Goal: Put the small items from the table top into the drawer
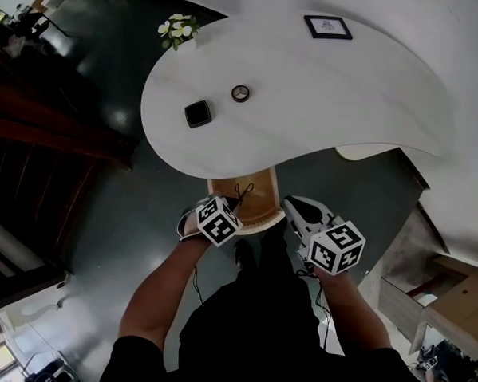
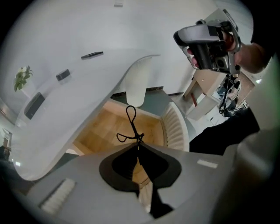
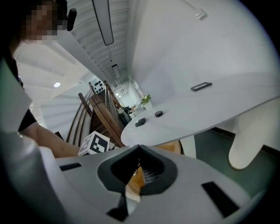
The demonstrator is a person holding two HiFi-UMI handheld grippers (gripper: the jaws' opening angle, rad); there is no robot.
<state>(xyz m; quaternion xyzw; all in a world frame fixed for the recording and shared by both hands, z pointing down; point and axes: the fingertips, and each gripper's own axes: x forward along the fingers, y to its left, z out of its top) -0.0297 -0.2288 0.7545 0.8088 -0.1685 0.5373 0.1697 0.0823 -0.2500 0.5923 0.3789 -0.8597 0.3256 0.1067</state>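
Left gripper (image 2: pixel 138 142) pinches black looped tool (image 2: pixel 130 119) over open drawer (image 2: pixel 98 131), clear of walls.

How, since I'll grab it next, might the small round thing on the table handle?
The round thing lies flat and low, so it probably won't roll unless tipped on edge. Being small, it is likely light and may skid on the smooth table if nudged.

table (image 1: pixel 348 96) white | drawer (image 2: pixel 100 131) tan wood | eyelash curler (image 2: pixel 135 129) black | floor (image 1: pixel 141 221) dark grey
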